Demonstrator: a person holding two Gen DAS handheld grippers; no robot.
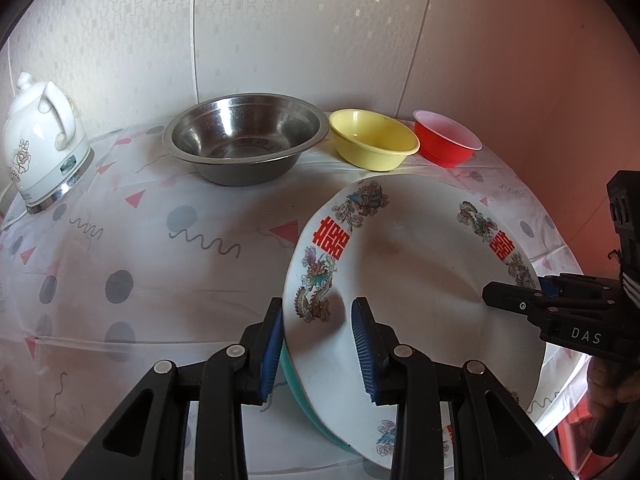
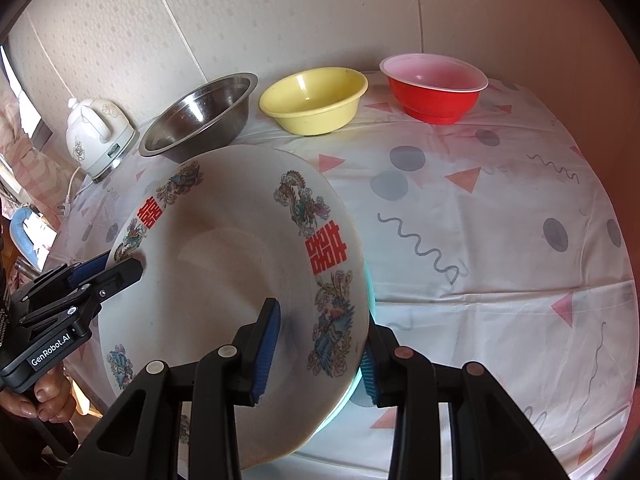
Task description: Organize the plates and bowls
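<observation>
Kettle (image 1: 42, 136): sitting far left, out of play.
Left gripper (image 1: 318, 350): pinching the plate's (image 1: 416, 264) left rim, pads clenched.
Plate: hanging tilted above the tablecloth (image 1: 140, 264), spanning between both grippers, a teal plate (image 1: 296, 384) beneath.
Right gripper (image 2: 316, 350): clamping the opposite rim.
Bowls: steel bowl (image 1: 244, 142), yellow bowl (image 1: 372, 138), red bowl (image 1: 446, 138) lining up straight ahead, beyond the plate.

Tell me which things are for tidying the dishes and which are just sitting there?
For the job: decorated plate, teal plate under it, steel bowl, yellow bowl, red bowl.
Just there: white electric kettle, patterned tablecloth.
</observation>
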